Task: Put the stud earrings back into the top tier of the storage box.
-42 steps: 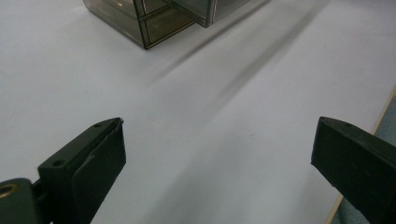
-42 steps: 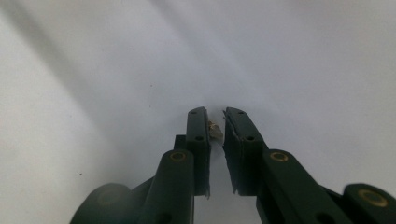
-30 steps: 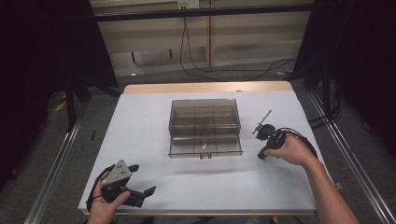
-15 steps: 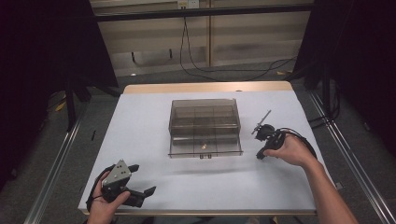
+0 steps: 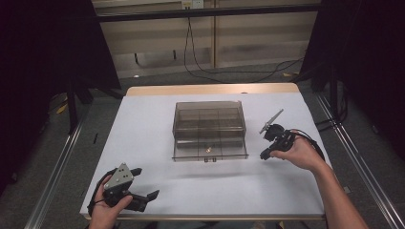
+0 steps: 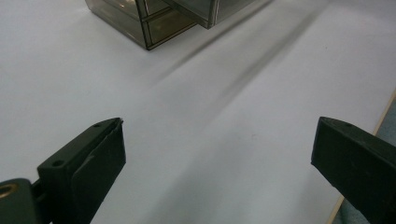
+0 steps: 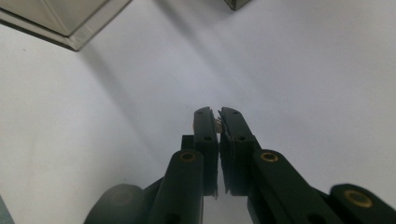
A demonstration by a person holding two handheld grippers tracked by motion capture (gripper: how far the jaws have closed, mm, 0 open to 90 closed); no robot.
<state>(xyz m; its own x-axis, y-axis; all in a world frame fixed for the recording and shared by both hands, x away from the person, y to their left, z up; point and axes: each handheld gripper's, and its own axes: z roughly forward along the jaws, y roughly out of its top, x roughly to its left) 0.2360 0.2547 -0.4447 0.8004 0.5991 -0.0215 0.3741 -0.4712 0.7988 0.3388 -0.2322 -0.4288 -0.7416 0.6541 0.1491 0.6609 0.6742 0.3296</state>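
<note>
At the left, near the front edge of the table (image 5: 157, 119), the left gripper (image 5: 143, 183) lies low in the person's left hand (image 5: 102, 210), and its jaws stand wide apart with nothing between them; in the left gripper view the two black jaws sit far to each side with only the white surface between. In the middle of the table stands a smoky clear box (image 5: 209, 129) with small compartments, and its lowest drawer (image 5: 210, 151) is pulled out toward the person. A small light object (image 5: 208, 149) lies inside this open drawer. To the right of the box, just beside the front corner of the drawer, the right hand (image 5: 298, 152) holds the right gripper (image 5: 263, 155) with its tips pointing down to the table. Its jaws are closed almost together, and in the right gripper view a very small pale part (image 7: 217, 122) is pinched between the tips; what this part is I cannot tell. The tips are close above the white surface, and corners of the box show at the top of that view.
</note>
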